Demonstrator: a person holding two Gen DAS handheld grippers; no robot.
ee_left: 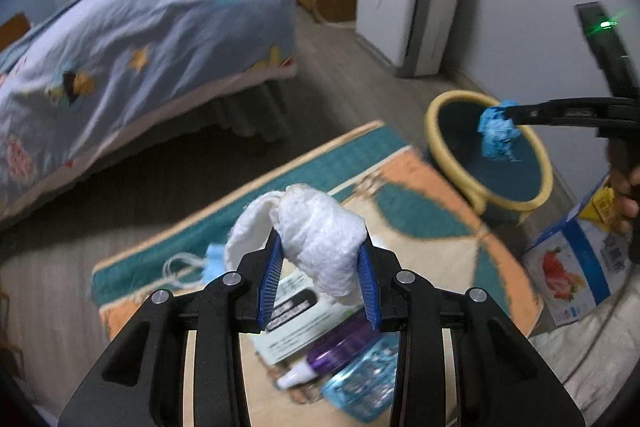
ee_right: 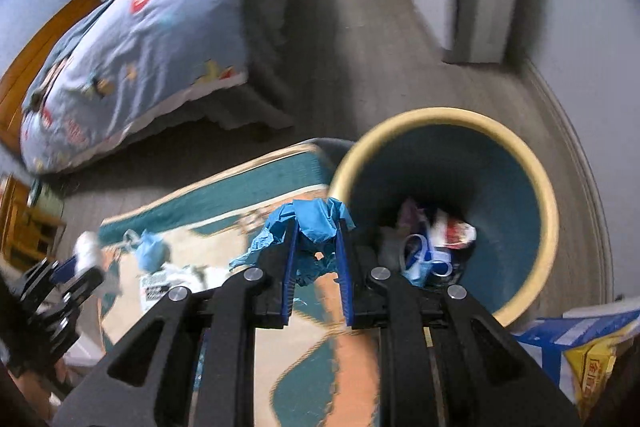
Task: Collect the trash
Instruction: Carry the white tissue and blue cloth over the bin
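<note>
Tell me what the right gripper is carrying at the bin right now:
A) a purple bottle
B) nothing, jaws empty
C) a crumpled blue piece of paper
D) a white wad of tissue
C: the right gripper is clamped on a crumpled blue paper beside the yellow-rimmed bin; the white wad sits in the left gripper.

From my seat, the mouth of the bin (ee_right: pixel 448 131) gapes wide, trash only at its bottom, so there is room to pass above its rim. The cardboard box (ee_left: pixel 576 267) crowds its near side and the wall hems the far side. Between bin and bed (ee_left: pixel 132 39) the bare floor (ee_left: pixel 352 83) lies open. Clutter covers the rug (ee_left: pixel 420 203) below my left gripper (ee_left: pixel 320 267).
</note>
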